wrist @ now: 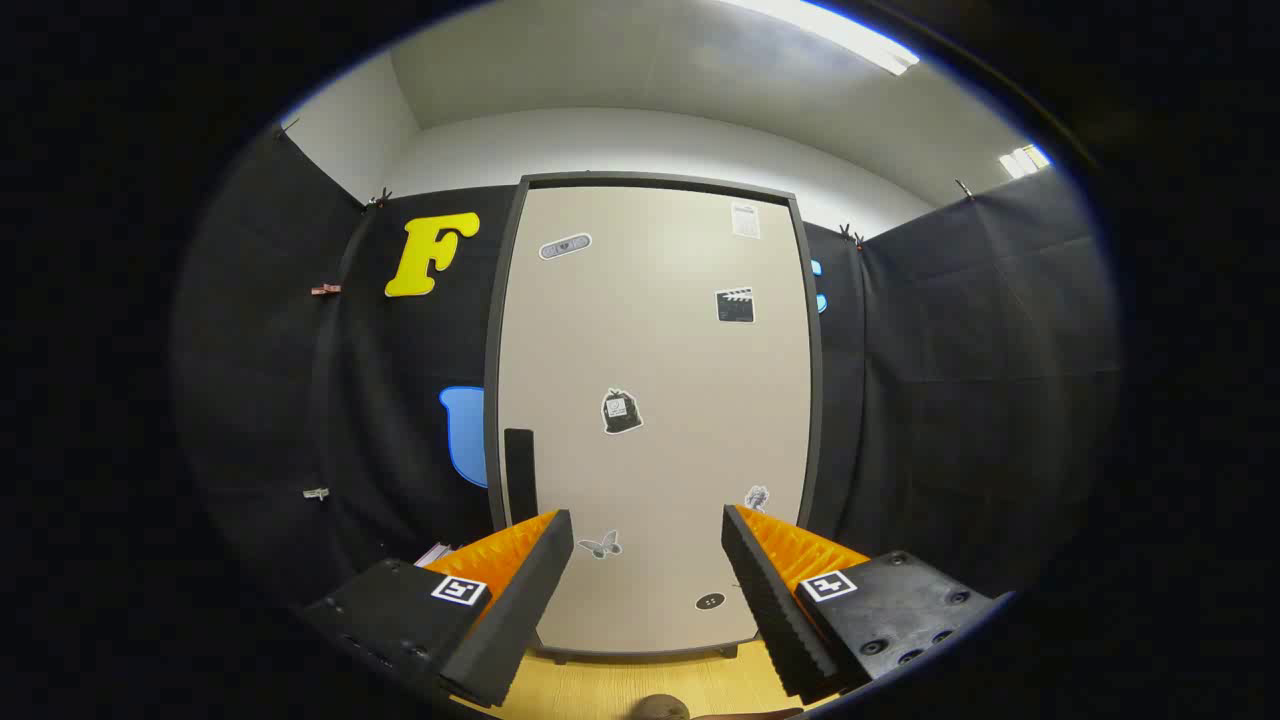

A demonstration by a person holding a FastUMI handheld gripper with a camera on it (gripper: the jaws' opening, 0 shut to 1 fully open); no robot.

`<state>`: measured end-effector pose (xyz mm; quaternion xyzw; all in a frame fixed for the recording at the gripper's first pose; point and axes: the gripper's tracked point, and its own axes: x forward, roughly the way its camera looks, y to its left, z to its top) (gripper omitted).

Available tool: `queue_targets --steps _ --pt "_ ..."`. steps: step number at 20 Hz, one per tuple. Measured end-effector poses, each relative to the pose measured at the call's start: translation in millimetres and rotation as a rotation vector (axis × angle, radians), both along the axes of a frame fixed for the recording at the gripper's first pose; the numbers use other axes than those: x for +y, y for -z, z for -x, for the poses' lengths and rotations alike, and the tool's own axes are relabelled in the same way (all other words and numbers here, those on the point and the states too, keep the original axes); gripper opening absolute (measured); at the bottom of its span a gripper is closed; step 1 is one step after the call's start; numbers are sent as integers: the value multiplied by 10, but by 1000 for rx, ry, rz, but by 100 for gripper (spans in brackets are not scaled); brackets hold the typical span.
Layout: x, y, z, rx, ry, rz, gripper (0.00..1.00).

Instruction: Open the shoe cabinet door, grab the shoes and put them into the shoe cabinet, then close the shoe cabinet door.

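Observation:
The shoe cabinet (650, 400) stands straight ahead of me, tall, with a dark frame and a beige door that is shut. Several small stickers dot the door. A black handle (520, 470) runs vertically near the door's left edge, just above my left finger. My gripper (648, 530) is open, with nothing between its orange and black fingers (530, 590), and it sits some way in front of the door's lower part. A small brownish rounded thing (652, 708) shows on the floor below the fingers; I cannot tell what it is.
Black cloth walls close in on the left and right of the cabinet. The wooden floor (640, 685) runs from under the fingers up to the cabinet's base. White wall and ceiling lights lie above.

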<state>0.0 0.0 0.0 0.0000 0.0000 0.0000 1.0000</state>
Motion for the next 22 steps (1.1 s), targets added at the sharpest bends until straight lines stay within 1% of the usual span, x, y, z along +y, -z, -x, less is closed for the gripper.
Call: queue_targets --steps 14,17,22 --pt "-12 96 -106 27 22 -1 98" --pt "22 110 -121 29 11 -12 98" --pt "302 221 -282 56 -31 -16 98"
